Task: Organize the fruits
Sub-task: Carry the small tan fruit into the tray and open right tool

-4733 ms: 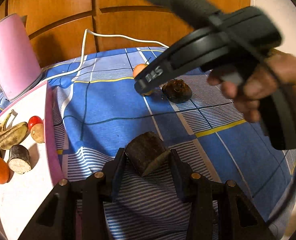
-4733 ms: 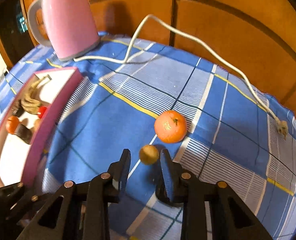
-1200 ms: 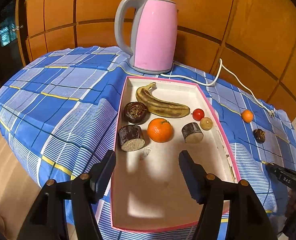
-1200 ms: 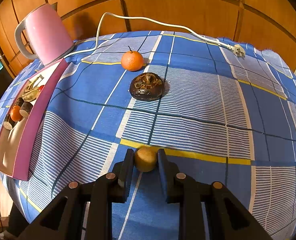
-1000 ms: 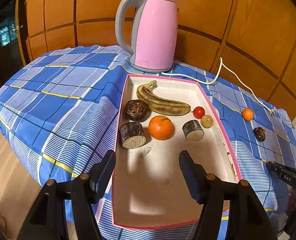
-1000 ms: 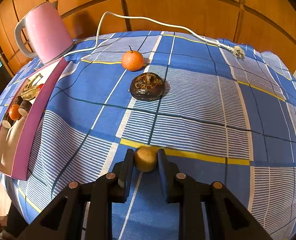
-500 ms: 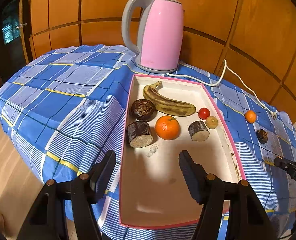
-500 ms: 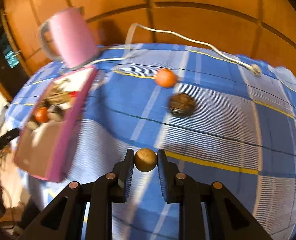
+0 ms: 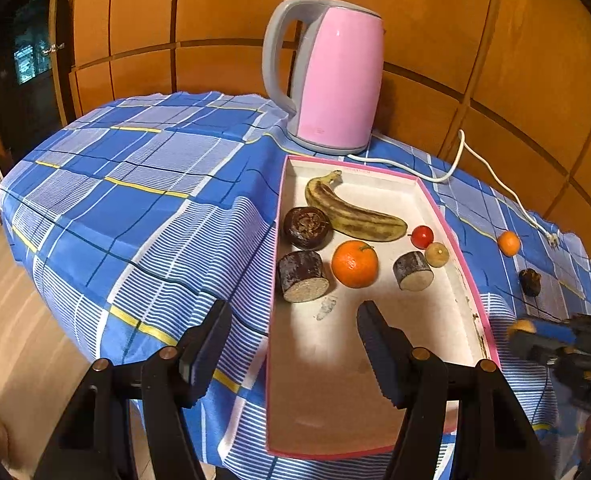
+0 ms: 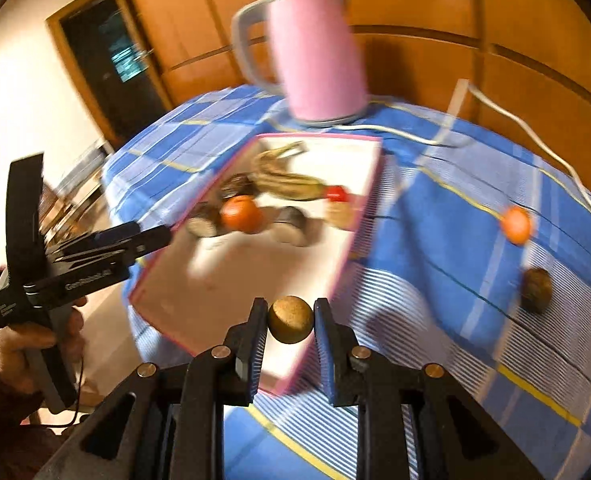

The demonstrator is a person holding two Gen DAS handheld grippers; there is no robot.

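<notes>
Right gripper (image 10: 290, 320) is pinching a small brown fruit (image 10: 290, 319), carrying it over the pink tray (image 9: 435, 208) (seven pieces in); tangerine (image 10: 516, 225) and dark fruit (image 10: 536, 285) are waiting on the cloth.

Left gripper (image 9: 291, 332) fingers apart, empty — right gripper (image 10: 290, 320) fingers clamped.

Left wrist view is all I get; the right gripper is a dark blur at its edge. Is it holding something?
Observer: Yes, the right gripper is shut on a small round tan fruit.
Operator: Where is it relative to the tray?
Observer: From the right wrist, the fruit shows against the tray's near right rim.
Operator: Is my gripper in its way?
Observer: No, the left gripper shows off to the side, by the tray's left rim.
</notes>
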